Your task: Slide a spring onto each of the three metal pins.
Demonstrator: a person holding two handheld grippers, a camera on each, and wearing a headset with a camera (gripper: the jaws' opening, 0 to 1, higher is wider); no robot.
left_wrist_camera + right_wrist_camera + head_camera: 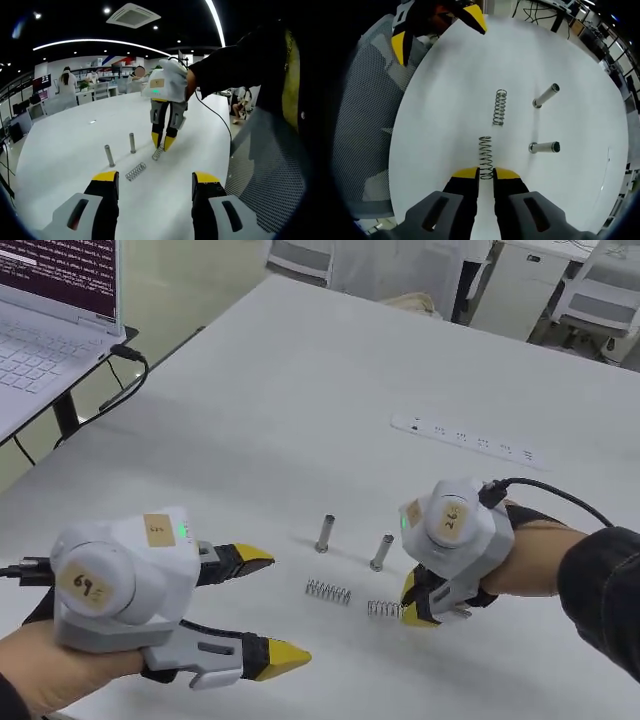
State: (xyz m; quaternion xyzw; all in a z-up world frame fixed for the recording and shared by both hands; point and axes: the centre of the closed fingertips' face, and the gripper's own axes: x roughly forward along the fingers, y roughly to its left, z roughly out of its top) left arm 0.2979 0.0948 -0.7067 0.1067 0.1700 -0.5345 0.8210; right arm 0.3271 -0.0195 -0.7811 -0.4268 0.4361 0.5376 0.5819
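Right gripper (486, 174) is clamped down on one end of the gripped spring (485, 150), and the coils look like they touch both pads. That spring is lying flat on the table (300, 390), toward the person's edge. The loose spring (328, 591) lies just beside it, over toward the left gripper (155, 177), which hovers above the near edge with its jaws spread wide and nothing in them.

Heads up: I count two pins and two springs, not three. The left pin (325, 533) and right pin (381, 552) stand upright just past the springs, toward the far edge. They're close together but not touching.

My read on handling is that the spring is thin wire and basically weightless. Squeeze hard and it'll squash or ping out sideways, since round coils on smooth pads like to roll. An end grip makes sense to me because it leaves the other end open to go over a pin, though the free length may wobble. The pins look free-standing, so a sideways bump could tip one.
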